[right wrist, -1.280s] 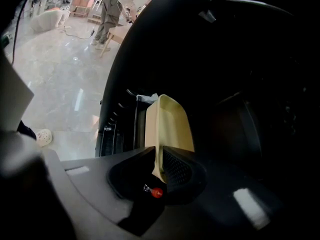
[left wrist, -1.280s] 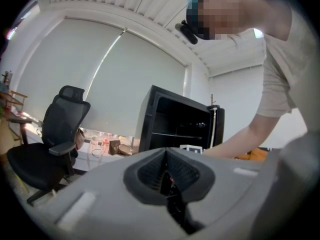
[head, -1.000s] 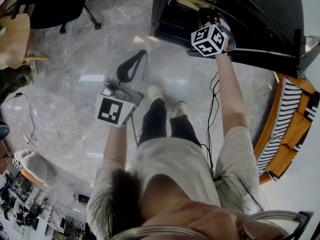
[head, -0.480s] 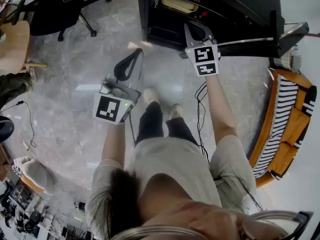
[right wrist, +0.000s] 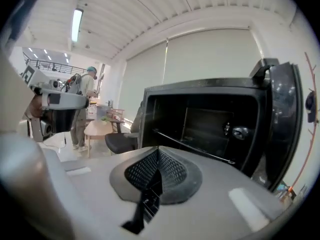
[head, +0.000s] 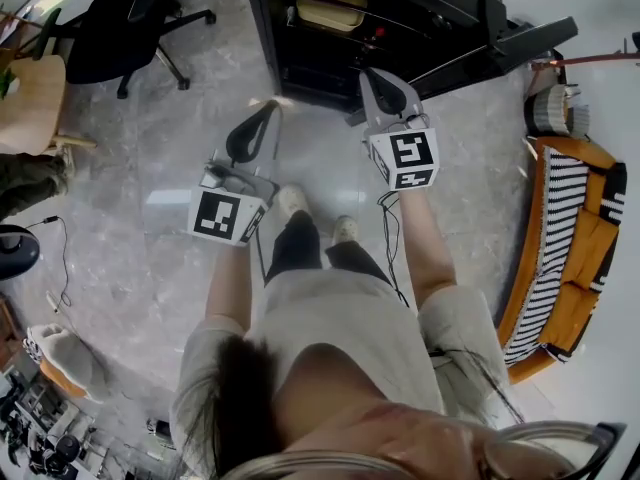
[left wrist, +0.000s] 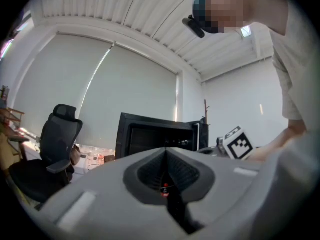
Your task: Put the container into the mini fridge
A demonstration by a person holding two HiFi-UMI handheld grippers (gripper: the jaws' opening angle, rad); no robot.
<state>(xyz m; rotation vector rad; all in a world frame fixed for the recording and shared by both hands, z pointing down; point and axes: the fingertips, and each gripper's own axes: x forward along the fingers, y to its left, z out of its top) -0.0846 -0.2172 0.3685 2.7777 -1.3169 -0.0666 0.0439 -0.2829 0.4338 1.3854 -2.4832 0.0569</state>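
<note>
The black mini fridge [head: 400, 28] stands with its door [head: 520, 40] swung open to the right. A cream container [head: 328, 6] lies on a shelf inside it. My right gripper [head: 368, 76] is shut and empty, held just in front of the fridge's opening, apart from the container. My left gripper [head: 270, 110] is also shut and empty, over the floor to the fridge's left front. In the right gripper view the shut right gripper [right wrist: 159, 153] faces the dark fridge interior [right wrist: 210, 124]. The left gripper view has the fridge [left wrist: 155, 134] beyond the shut left gripper [left wrist: 166, 153].
A black office chair [head: 115, 13] and a wooden table [head: 30, 88] stand at the left. An orange and striped seat [head: 570, 238] lies at the right. A cable [head: 395, 238] runs down by the person's feet [head: 315, 213]. Another person [right wrist: 82, 109] stands far off.
My right gripper has drawn back out of the fridge's opening toward the person. The left gripper has stayed nearly still. The container remains on the shelf.
</note>
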